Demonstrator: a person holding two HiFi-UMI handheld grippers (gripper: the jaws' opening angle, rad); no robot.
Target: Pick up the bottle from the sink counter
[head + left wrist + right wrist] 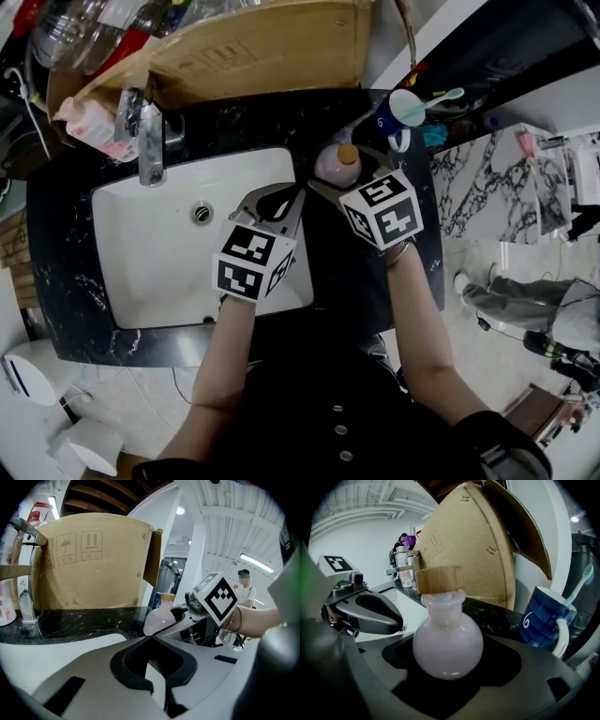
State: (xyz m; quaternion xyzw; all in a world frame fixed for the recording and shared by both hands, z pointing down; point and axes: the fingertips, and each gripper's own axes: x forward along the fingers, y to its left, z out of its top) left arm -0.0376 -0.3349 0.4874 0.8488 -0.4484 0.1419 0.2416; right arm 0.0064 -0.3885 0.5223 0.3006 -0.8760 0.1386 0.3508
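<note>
Head view, working left to right.

- Faucet [150, 141] stands at 12 o'clock of the white sink [141, 281], which is set into a black marbled counter [56, 216].
- Left gripper [274, 204] hovers over the sink's right rim. In its own view we see the jaw tips meeting, with nothing between them.
- From the left gripper, the bottle [447, 648] sits at about 2 o'clock, just beside it.
- The bottle is round-bellied, pale pink, upright, with a tan wooden cap [439, 579]. It stands at the sink's 1 o'clock corner, where the rim meets the counter.
- Right gripper [336, 180] comes in from 5 o'clock. In its own view we see the belly seated in the dark hollow between the jaws, one jaw on each side, closed in against it. Neck and cap rise clear above the jaws.
- We cannot tell whether the bottle's base rests on the counter or hangs free.
- Blue cup [405, 108] holding a toothbrush [441, 97] stands at 1 o'clock of the bottle, near but apart.
- Cardboard box [262, 42] fills 12 o'clock, behind the counter.
</note>
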